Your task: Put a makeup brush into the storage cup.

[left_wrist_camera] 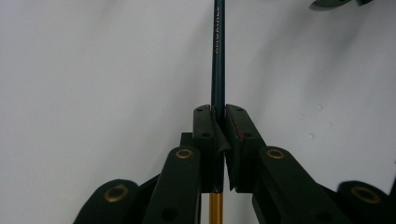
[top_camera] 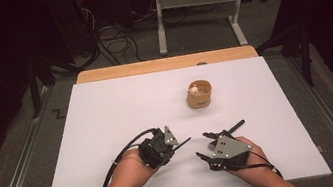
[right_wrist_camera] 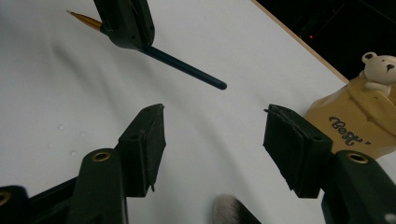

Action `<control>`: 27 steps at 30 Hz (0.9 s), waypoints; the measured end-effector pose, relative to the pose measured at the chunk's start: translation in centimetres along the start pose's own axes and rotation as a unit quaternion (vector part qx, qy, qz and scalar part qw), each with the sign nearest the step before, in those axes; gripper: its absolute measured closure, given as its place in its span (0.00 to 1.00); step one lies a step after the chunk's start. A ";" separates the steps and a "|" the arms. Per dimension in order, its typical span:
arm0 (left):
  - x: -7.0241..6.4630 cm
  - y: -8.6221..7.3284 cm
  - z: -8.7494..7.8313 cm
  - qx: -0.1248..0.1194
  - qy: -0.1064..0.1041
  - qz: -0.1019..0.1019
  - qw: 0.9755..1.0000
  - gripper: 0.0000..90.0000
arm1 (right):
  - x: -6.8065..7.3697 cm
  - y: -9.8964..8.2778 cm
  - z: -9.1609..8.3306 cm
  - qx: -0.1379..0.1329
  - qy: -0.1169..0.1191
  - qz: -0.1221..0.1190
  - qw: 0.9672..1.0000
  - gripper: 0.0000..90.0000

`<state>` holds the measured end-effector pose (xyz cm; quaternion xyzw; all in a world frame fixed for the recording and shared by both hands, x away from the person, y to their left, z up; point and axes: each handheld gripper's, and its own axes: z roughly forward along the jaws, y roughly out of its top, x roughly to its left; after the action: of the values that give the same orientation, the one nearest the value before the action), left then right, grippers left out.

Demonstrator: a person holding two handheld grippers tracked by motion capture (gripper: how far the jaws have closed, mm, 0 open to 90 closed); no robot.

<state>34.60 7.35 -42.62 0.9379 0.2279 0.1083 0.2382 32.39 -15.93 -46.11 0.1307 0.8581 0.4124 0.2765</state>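
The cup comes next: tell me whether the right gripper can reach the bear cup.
Probably yes. The right gripper is open and empty, and bare white table lies between it and the bear cup; the left gripper holds its pen aside.

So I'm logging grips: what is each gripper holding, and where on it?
The left gripper clamps a dark brush handle near its gold end. The right gripper stands open on nothing, above a brush head.
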 end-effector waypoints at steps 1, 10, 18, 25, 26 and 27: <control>0.0 0.2 0.0 0.006 -0.003 0.000 1.000 0.93 | 0.0 0.0 0.0 0.002 -0.001 0.002 1.000 0.45; 0.5 0.9 0.3 0.059 -0.016 -0.003 0.998 0.93 | -0.2 -0.2 -0.6 -0.009 0.002 0.007 1.000 0.46; 1.2 1.3 0.1 0.081 -0.033 -0.005 0.996 0.93 | 0.3 -0.5 -0.7 -0.012 0.009 -0.001 1.000 0.47; 1.6 1.8 0.1 0.097 -0.041 -0.009 0.994 0.93 | 0.6 -0.3 -0.8 -0.012 0.012 -0.012 1.000 0.51; 1.5 1.9 0.2 0.100 -0.040 -0.007 0.994 0.93 | 0.6 -0.2 -0.7 -0.012 0.013 -0.013 1.000 0.52; 1.5 2.0 0.2 0.103 -0.042 -0.003 0.994 0.93 | 0.6 -0.2 -0.7 -0.010 0.012 -0.014 1.000 0.53</control>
<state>36.70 6.43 -41.64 0.9604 0.2305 0.0446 0.1502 31.47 -16.23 -46.09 0.1112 0.8589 0.4190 0.2729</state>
